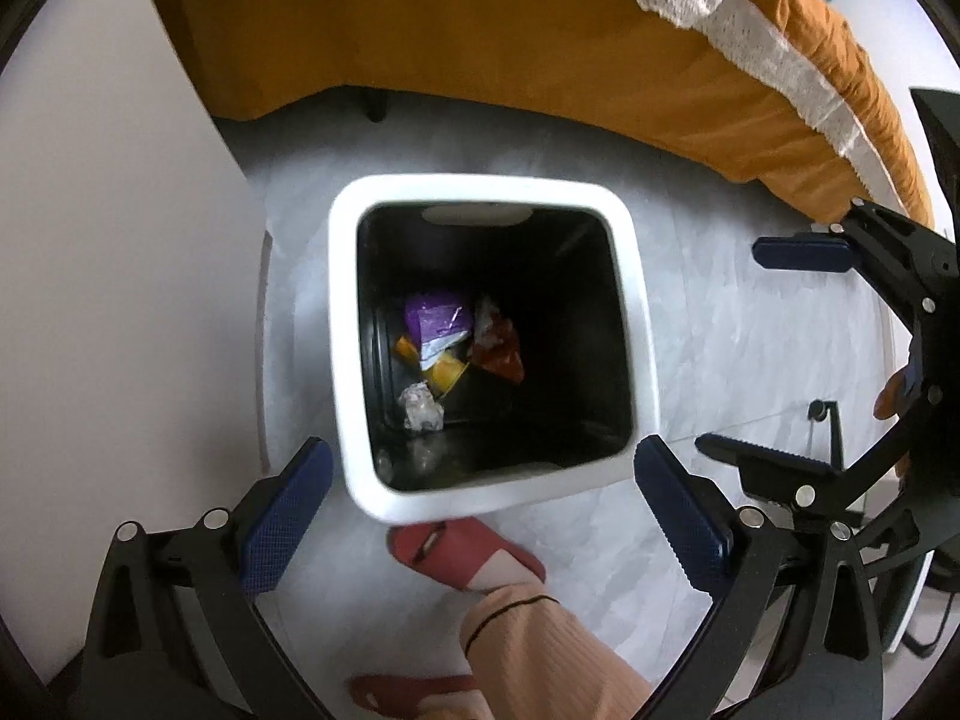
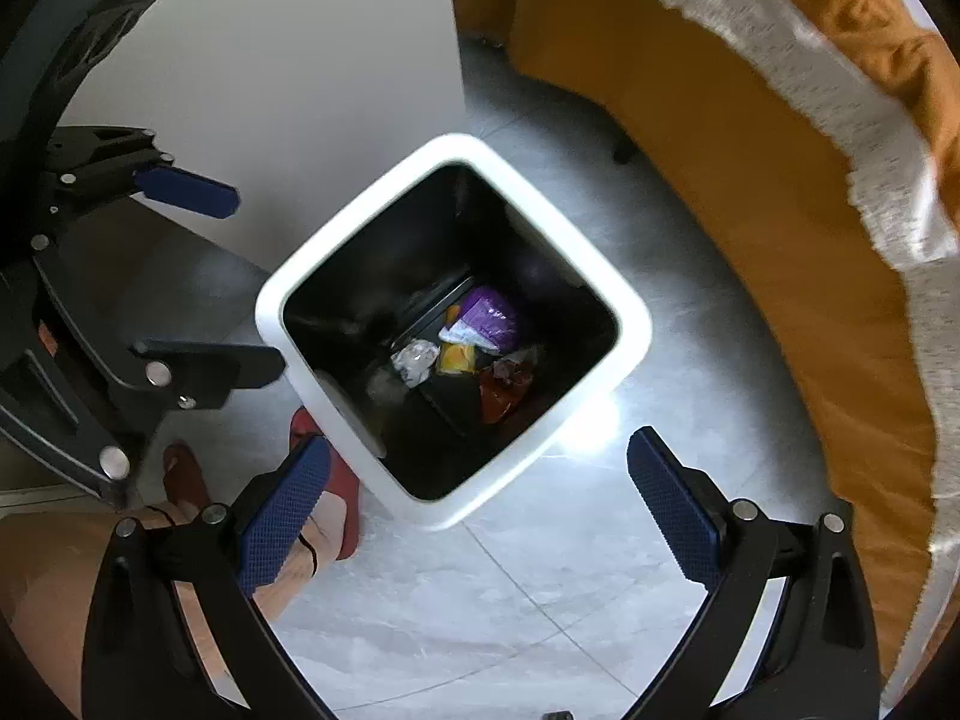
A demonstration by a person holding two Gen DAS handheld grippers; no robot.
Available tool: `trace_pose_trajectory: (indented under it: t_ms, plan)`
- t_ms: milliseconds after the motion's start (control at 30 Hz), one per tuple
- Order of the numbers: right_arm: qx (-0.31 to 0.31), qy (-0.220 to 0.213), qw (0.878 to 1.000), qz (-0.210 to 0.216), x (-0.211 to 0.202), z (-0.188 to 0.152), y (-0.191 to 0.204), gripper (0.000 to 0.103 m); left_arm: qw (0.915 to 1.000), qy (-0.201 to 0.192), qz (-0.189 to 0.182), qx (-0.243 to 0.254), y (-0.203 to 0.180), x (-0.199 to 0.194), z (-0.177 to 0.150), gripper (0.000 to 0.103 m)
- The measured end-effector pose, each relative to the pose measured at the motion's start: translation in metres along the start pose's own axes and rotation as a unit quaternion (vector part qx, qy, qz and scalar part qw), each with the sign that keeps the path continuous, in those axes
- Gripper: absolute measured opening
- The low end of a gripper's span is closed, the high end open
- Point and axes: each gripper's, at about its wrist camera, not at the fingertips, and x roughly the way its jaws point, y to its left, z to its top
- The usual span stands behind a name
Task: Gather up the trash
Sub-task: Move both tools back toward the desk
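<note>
Both claws hang spread wide with nothing in them above the white bin (image 1: 630, 324) at frame centre: left claw (image 1: 480, 516), right claw (image 2: 480, 504). Wrappers (image 1: 444, 336) lie at its bottom. The drop looks complete; next, probably, fetching further trash elsewhere.

I am standing in a home, in what looks like a bedroom: a bed (image 1: 540, 48) draped in a mustard-orange cover with a white lace-edged throw (image 2: 840, 138) runs along a plain white wall (image 1: 108, 240). The floor is pale grey marbled tile (image 2: 480, 600), and my own feet are in red house slippers (image 1: 474, 552) (hardly office wear).
</note>
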Motion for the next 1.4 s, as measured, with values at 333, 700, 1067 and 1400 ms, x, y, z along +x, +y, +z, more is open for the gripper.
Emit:
trace_pose_trajectory:
  t_ms: [333, 700, 1067, 1400]
  plan:
    - [0.044, -0.038, 0.998, -0.032, -0.117, 0.011, 0.0, 0.098, 0.9986, -0.041, -0.01, -0.031, -0.021, -0.113, 0.008, 0.098]
    - [0.072, -0.183, 0.973, -0.119, -0.291, 0.047, 0.023, 0.098, 0.9794, -0.192, -0.012, -0.061, -0.043, -0.293, 0.011, 0.098]
    - [0.031, -0.312, 0.949, 0.032, -0.4, 0.116, 0.067, 0.098, 0.9199, -0.35, 0.085, -0.156, -0.005, -0.463, -0.031, 0.098]
    - [-0.138, -0.347, 0.926, 0.062, -0.428, 0.186, 0.178, 0.098, 0.8507, -0.408, 0.211, -0.255, 0.053, -0.553, -0.097, 0.098]
